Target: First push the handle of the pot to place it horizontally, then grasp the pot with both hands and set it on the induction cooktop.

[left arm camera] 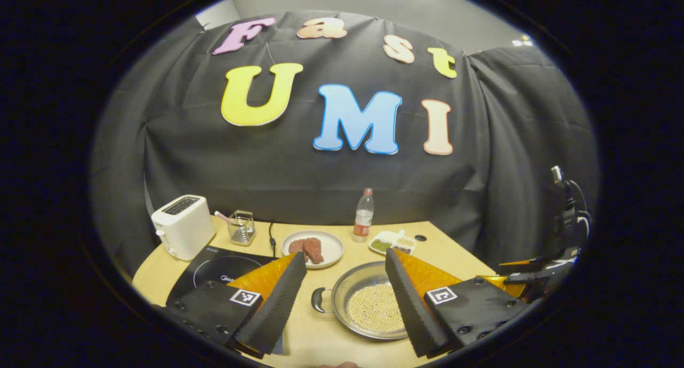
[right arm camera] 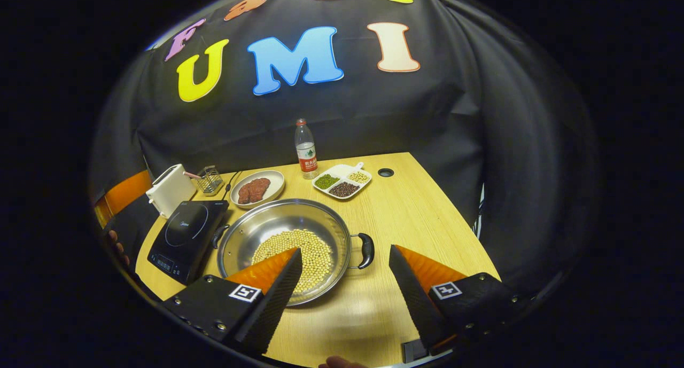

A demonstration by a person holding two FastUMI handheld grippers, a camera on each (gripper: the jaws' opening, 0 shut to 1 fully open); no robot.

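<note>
Two grippers, both spread wide, holding nothing. My left gripper [left arm camera: 344, 298] and right gripper [right arm camera: 344, 288] hover at the tabletop's near edge. The pot [right arm camera: 286, 234] sits mid-tabletop, touching the cooktop [right arm camera: 187, 234]; its handles [right arm camera: 366, 250] lie crosswise, one nearer each gripper.

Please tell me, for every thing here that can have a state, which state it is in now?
left tongs: open, holding nothing
right tongs: open, holding nothing
pot: on the table beside the cooktop, uncovered, beans inside
cooktop: bare, nothing on it
bottle: upright, capped
plate: holds meat
divided dish: compartments filled
toaster: slots look empty
</note>
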